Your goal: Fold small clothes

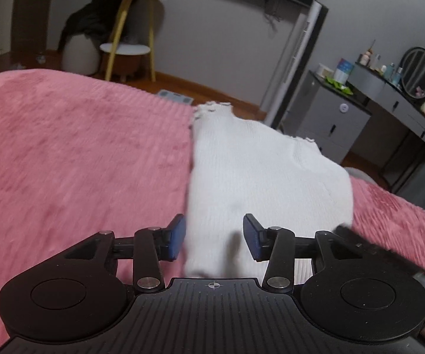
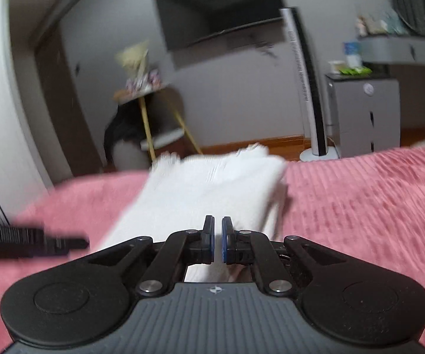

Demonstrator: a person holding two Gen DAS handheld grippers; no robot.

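White ribbed knit, the small garment [image 1: 259, 177] is lying folded into a long strip on the pink plush bedspread [image 1: 80, 153], its frilled edge pointing toward twelve o'clock in the left wrist view; the left gripper [image 1: 214, 240] is hovering at the garment's near end with its jaws standing wide, one blue pad [image 1: 178, 237] over the cloth's left edge and the other over the white fabric, nothing pinched between them; in the right wrist view the same garment [image 2: 206, 188] is stretching from six o'clock up toward twelve, and the right gripper [image 2: 217, 240] is sitting over its near end with jaws drawn narrow, only a thin slit showing between the pads; whether cloth is caught in that slit I cannot tell, since blur is smearing the fabric; the other tool's black body [image 2: 21, 240] is showing at nine o'clock; beyond the bed a yellow-legged side table [image 1: 130, 35] is standing at eleven o'clock.
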